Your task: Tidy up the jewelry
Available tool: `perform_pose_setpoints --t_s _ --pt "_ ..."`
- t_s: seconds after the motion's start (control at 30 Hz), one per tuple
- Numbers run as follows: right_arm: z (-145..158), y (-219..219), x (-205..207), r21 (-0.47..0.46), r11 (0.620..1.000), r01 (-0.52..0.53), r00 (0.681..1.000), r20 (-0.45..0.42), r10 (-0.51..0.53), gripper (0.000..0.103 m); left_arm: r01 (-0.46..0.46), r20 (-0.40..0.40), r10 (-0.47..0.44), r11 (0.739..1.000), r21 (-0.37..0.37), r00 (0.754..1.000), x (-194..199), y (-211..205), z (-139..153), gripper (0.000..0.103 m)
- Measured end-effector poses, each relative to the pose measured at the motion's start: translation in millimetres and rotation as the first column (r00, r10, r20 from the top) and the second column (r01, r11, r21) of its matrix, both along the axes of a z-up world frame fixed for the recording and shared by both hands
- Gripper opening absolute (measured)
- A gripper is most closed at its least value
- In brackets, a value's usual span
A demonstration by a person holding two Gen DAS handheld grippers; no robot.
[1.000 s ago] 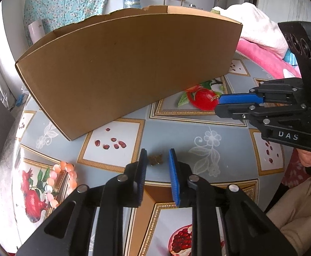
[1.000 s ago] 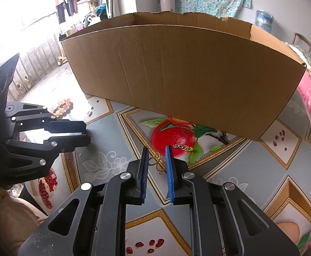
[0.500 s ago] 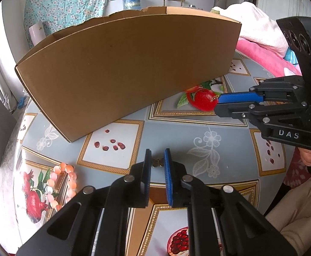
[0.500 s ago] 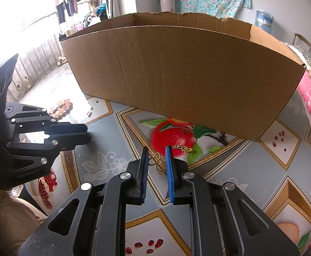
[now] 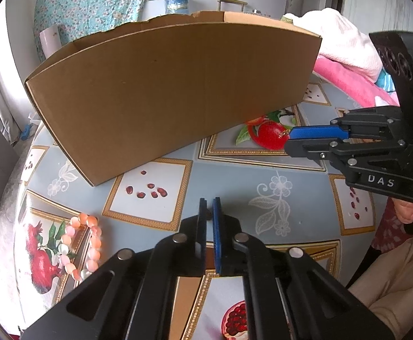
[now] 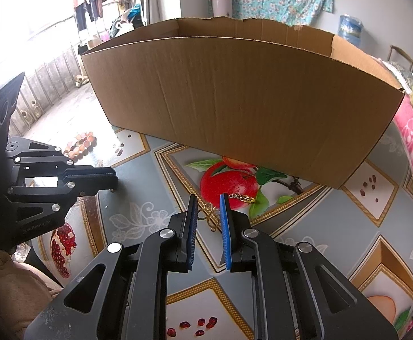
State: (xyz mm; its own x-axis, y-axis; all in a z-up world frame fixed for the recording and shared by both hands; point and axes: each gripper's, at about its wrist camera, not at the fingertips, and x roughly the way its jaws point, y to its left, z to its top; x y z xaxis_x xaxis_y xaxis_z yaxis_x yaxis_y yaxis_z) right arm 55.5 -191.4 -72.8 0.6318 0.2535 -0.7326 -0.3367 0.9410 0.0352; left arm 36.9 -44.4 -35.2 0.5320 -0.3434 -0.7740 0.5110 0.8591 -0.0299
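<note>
Cardboard box [image 6: 243, 93] on table, contents hidden; left tool [image 5: 210, 201] just pressed together; right tool [image 6: 208, 198] slightly spread astride gold chain [image 6: 210, 215].

The cardboard box [image 6: 240, 96] was plain brown corrugated paperboard, matt, with faint vertical fluting and a ragged torn far rim. The tablecloth [image 5: 235, 175] under it looked like smooth printed vinyl with a soft sheen. The bead bracelet [image 5: 86, 245] at the near left was glossy, its pink and orange beads partly translucent. The chain [image 6: 242, 197] was bright gold-coloured metal. The left gripper [image 5: 210, 202] and right gripper [image 6: 208, 198] were matt black plastic with shiny metal pins and ribbed blue pads [image 6: 225, 226]. Far right, a blanket [image 5: 345, 48] of pink and white cloth looked fluffy.
</note>
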Motion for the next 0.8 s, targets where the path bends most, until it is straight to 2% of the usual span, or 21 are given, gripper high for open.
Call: perform_pose_setpoints --t_s 0.2,0.27,0.37,0.43,0.8 --pt "0 1 0 0.000 1.000 -0.004 1.000 0.002 0.004 0.014 0.012 -0.044 -0.016 0.996 -0.085 0.999 1 13 9 0.005" --pt "1 1 -1 0.001 1.000 -0.005 1.000 0.002 0.005 0.014 0.014 -0.059 -0.020 0.996 -0.092 0.998 1 15 8 0.012" --pt "2 0 -2 0.003 1.000 -0.007 1.000 0.003 0.007 0.014 0.034 -0.059 -0.039 0.996 -0.078 0.997 0 14 7 0.022" --pt "2 0 -2 0.004 1.000 -0.006 1.000 0.002 0.006 0.014 0.052 -0.047 -0.055 0.996 -0.067 0.997 -1 11 7 0.024" --pt "1 -3 -1 0.008 1.000 -0.002 1.000 -0.001 0.002 0.014 0.105 -0.018 -0.105 0.994 0.005 0.994 3 -8 -2 0.024"
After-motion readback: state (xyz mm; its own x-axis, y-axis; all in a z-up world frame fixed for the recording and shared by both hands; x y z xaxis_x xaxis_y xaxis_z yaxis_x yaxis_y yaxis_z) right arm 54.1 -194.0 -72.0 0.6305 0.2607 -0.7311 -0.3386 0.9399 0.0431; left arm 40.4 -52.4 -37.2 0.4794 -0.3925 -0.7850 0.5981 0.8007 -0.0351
